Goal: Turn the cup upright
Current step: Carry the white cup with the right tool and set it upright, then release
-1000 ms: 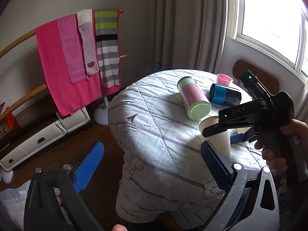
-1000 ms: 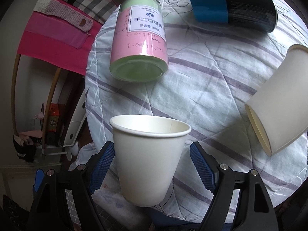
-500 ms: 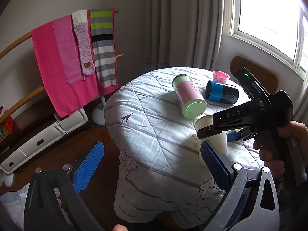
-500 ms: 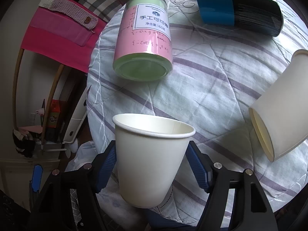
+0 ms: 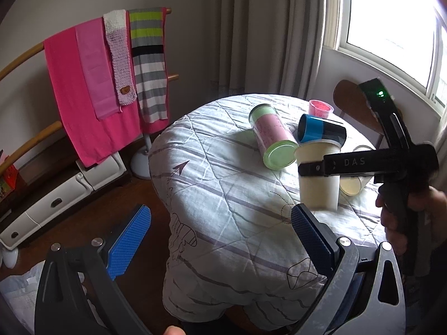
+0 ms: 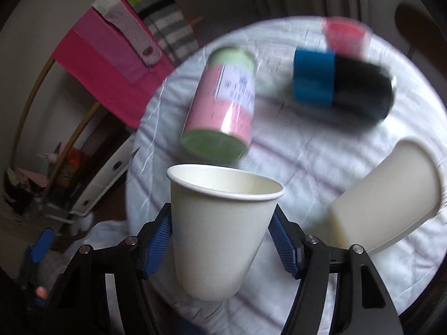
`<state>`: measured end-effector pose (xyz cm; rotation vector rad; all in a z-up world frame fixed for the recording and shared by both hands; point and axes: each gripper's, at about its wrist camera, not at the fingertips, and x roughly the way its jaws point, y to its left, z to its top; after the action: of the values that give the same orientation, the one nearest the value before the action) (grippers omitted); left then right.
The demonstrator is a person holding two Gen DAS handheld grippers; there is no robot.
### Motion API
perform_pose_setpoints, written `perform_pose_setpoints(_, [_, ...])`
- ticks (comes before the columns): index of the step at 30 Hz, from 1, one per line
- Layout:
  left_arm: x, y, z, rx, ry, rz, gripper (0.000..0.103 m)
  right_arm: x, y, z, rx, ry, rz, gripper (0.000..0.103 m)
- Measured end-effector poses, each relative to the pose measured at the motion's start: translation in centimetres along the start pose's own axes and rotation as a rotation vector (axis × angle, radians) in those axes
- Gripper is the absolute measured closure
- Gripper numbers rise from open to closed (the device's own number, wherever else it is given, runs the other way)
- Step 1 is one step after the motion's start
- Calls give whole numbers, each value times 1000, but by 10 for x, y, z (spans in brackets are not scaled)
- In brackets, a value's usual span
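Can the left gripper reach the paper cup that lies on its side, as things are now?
Probably not directly. The left gripper is open and free, but the right gripper, holding the upright cup, stands between it and the lying cup.

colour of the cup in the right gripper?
Plain white paper cup; clearest in the right wrist view.

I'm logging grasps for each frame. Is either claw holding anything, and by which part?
The right claw grips the upright paper cup by its side wall, mid-height, a pad on each side. The left claw is open and empty.
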<state>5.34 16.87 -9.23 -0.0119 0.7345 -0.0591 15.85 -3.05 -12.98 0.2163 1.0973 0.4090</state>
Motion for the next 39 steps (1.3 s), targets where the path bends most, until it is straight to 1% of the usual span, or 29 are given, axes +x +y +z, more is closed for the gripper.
perform_pose_setpoints(3, [1,-3,0,6,4,-3,1,-5,7,0,-84,-125,-125,35])
perform_pose_setpoints(4, [2,-4,0,9,4,-4,1,-6,9,0,-105,-160,-152,35])
perform_pose_setpoints(6, [2,-6,0,15,8,-7,1,-3,13,-1,-142,-205,-180,35])
perform_pose_setpoints(9, [1,-7,0,19,8,-8,1,6,13,0,-158,-232,-213,35])
perform_pose_setpoints(11, [1,-7,0,18,9,-6,1,7,14,-3,-174,-267,-238,35])
perform_pose_setpoints(12, [1,-7,0,18,9,-4,1,7,15,-6,-192,-269,-253,35])
perform_pose_setpoints(15, [1,-7,0,13,11,-2,1,4,19,-15,-232,-295,-256,35])
perform_pose_setpoints(21, [4,-8,2,19,16,-4,1,-5,16,-34,-260,-326,-247,35])
perform_pose_setpoints(25, [5,-9,2,24,20,-9,1,-5,16,-43,-274,-299,-243,35])
perform_pose_setpoints(27, [4,-11,2,28,19,-9,1,-2,15,-49,-287,-290,-254,35])
perform_pose_setpoints(28, [4,-11,2,29,19,-10,1,-1,14,-50,-291,-287,-254,38])
perform_pose_setpoints(29, [5,-12,2,30,21,-12,1,0,12,-51,-290,-290,-244,40])
perform_pose_setpoints(33, [6,-14,2,32,25,-12,1,0,11,-45,-287,-306,-230,40])
perform_pose_setpoints(35, [6,-14,2,31,27,-12,1,-2,12,-43,-302,-332,-245,40])
perform_pose_setpoints(37, [6,-14,3,29,28,-13,1,0,14,-41,-321,-354,-279,40])
perform_pose_setpoints(39, [6,-14,3,28,29,-15,1,5,16,-37,-343,-357,-307,40])
